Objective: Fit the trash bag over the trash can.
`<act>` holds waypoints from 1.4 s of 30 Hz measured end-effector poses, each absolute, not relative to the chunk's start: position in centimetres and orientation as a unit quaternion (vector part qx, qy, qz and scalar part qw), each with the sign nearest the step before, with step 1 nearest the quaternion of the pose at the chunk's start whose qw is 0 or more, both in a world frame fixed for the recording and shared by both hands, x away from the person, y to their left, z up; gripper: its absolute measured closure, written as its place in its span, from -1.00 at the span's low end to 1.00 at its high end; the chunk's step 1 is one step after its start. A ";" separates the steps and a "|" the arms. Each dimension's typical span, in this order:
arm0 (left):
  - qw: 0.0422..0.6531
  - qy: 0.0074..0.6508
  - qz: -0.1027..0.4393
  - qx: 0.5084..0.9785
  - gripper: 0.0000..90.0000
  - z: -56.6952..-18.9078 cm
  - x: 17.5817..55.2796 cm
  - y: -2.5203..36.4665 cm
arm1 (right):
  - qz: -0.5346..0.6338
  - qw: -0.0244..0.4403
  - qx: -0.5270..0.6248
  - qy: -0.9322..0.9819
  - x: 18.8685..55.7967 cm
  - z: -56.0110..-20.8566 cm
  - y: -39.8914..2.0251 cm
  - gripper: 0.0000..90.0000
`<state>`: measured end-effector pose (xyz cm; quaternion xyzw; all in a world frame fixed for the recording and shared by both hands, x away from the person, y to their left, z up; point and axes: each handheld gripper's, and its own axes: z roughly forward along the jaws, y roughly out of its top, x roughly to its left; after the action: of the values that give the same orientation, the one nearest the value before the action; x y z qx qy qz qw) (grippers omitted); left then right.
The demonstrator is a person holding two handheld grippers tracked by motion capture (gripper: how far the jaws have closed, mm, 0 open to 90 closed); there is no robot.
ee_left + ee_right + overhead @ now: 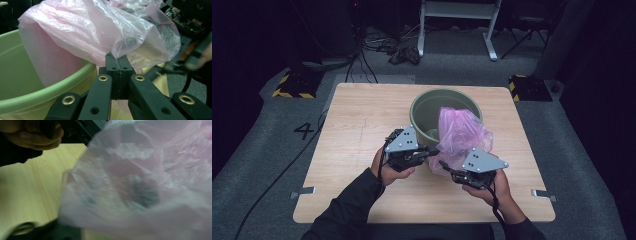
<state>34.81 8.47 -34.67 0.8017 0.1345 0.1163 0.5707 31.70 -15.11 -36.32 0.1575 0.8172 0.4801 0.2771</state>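
Pink bag point(459, 135) draped over the near right rim of the green bin point(424, 107), centre of the high view, on the table point(357, 125). Left tool point(432, 150) at the bin's near rim, jaws together, clamped on the bag's edge. Right tool point(446, 167) under the bag's lower folds; jaw state impossible to tell behind plastic.

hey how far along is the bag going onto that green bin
Partly done. The pink bag hangs inside the green bin and drapes over its near right rim. The left gripper is shut on the bag's edge; the right gripper works in the plastic. Left: stretching the bag over the bare rim.
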 end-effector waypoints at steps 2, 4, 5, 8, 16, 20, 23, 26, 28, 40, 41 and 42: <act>0.571 0.133 0.119 0.801 1.00 -34.6 34.8 8.6 | 0.477 0.284 0.158 0.817 31.6 -36.3 -15.1 0.62; 0.572 0.138 0.123 0.800 1.00 -34.5 34.8 9.0 | 0.474 0.290 0.161 0.816 31.6 -36.2 -15.3 0.83; 0.573 0.141 0.123 0.798 1.00 -34.5 34.9 9.2 | 0.473 0.294 0.165 0.814 31.6 -36.2 -15.5 0.90; 0.575 0.150 0.129 0.794 1.00 -34.3 35.1 10.0 | 0.477 0.291 0.170 0.811 31.5 -35.9 -16.4 1.00; 0.575 0.166 0.131 0.790 1.00 -34.4 35.6 11.1 | 0.499 0.275 0.183 0.801 31.4 -35.1 -19.2 1.00; 0.571 0.161 0.141 0.793 1.00 -34.4 35.5 11.0 | 0.492 0.284 0.178 0.804 31.2 -35.0 -19.3 1.00; 0.567 0.168 0.147 0.793 1.00 -34.4 35.7 11.5 | 0.489 0.288 0.190 0.801 31.4 -34.9 -20.1 1.00; 0.570 0.183 0.146 0.788 1.00 -34.6 36.2 12.4 | 0.491 0.294 0.209 0.793 31.6 -34.7 -21.6 1.00; 0.573 0.191 0.143 0.784 1.00 -34.7 36.4 13.0 | 0.493 0.295 0.219 0.789 31.6 -34.5 -22.6 1.00; 0.568 0.218 0.143 0.780 0.99 -35.2 37.7 14.7 | 0.477 0.308 0.281 0.774 32.6 -34.4 -26.9 1.00; 0.570 0.217 0.140 0.780 0.99 -35.2 37.6 14.6 | 0.480 0.306 0.277 0.774 32.4 -34.4 -26.7 1.00; 0.572 0.215 0.140 0.779 0.99 -35.2 37.4 14.4 | 0.482 0.305 0.269 0.777 32.2 -34.3 -26.4 0.94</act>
<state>37.40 14.44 -35.22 0.7794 0.2147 0.1400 0.5717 32.19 -26.43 -34.28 0.2688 0.7765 0.4815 0.3047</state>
